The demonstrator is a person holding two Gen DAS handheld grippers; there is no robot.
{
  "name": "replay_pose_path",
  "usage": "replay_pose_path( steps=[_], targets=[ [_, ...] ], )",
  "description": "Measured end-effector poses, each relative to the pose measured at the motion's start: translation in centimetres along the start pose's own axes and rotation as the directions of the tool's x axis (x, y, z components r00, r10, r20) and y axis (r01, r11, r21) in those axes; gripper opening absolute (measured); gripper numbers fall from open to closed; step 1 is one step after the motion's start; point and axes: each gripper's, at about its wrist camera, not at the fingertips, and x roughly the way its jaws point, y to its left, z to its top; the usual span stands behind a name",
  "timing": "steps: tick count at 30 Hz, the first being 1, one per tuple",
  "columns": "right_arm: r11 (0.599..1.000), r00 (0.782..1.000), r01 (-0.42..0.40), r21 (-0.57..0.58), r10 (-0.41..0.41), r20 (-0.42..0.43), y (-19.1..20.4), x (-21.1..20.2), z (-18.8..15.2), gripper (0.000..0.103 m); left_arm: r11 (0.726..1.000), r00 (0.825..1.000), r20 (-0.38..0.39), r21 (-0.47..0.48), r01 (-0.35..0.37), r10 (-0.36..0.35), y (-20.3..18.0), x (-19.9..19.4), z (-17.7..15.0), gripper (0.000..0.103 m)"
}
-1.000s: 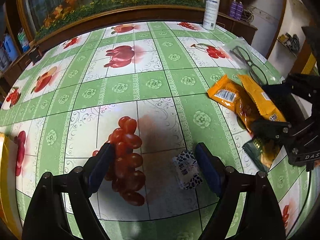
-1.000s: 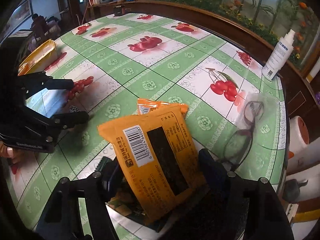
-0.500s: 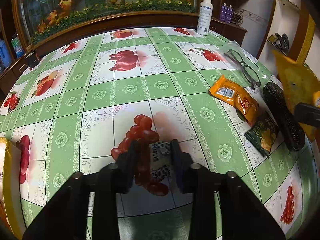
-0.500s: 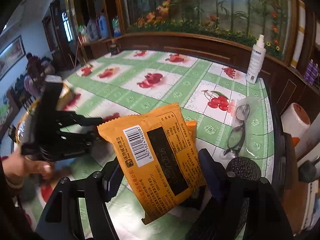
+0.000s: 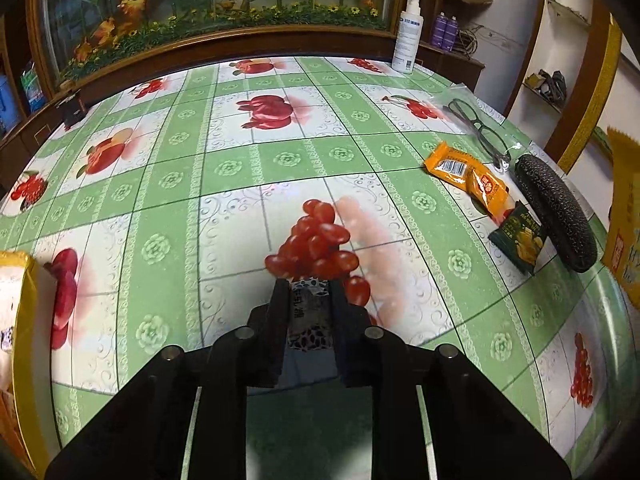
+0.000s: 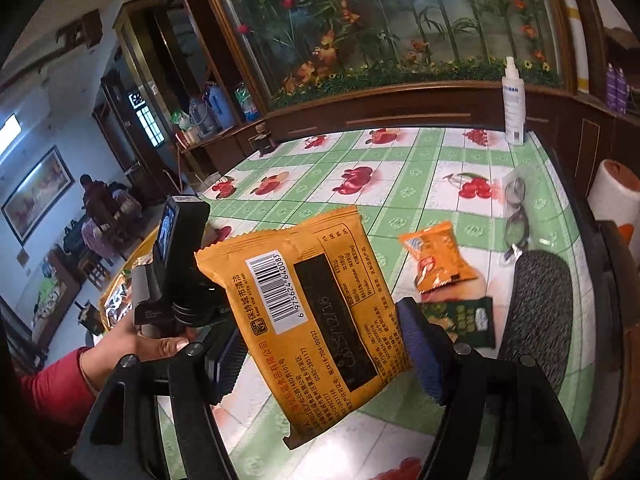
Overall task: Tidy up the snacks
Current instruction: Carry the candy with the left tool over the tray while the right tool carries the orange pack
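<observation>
1. Between the narrowed fingers of the left gripper (image 5: 309,300) sits a small white packet with a dark leopard-like print (image 5: 310,312), pinched on both sides above the grape picture on the tabletop (image 5: 240,184); whether it is clear of the cloth cannot be told
2. That small packet's long axis runs along the fingers, away from the camera
3. High above the tabletop's right side, the right gripper (image 6: 320,344) is closed to about half its span on a large orange snack bag (image 6: 308,312), one finger on each side of it
4. The bag's back faces the camera, barcode and black panel showing; its long axis tilts from the serrated top edge at upper left to the bottom corner at lower right, and it hangs in the air
5. Near the right edge of the tabletop lie two more snacks: one smaller orange packet (image 5: 466,170), long axis running diagonally toward that edge, and one dark green packet (image 5: 518,238) touching its near end
6. Counted: four snack packets in all, two gripped and two lying
7. Just beside the green packet lies one dark textured glasses case (image 5: 556,212); one pair of glasses (image 5: 478,128) lies on clear plastic beyond it
8. One white spray bottle (image 5: 408,36) stands at the far edge
9. A yellow tray (image 5: 24,320) sits at the left edge
</observation>
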Motion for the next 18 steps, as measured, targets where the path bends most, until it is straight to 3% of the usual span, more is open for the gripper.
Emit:
replay_pose_path(
  steps=[11, 18],
  targets=[
    [0.997, 0.999, -0.041, 0.063, 0.042, -0.015, 2.6, 1.9, -2.6, 0.073, 0.997, 0.996, 0.090, -0.078, 0.015, -0.008, 3.5, -6.5, -3.3, 0.016],
    [0.996, 0.996, -0.076, 0.043, 0.078, -0.044, 6.0, 4.3, -3.6, 0.072, 0.993, 0.990, 0.122, -0.102, -0.060, 0.072, 5.3, -10.3, -5.4, 0.016]
  ],
)
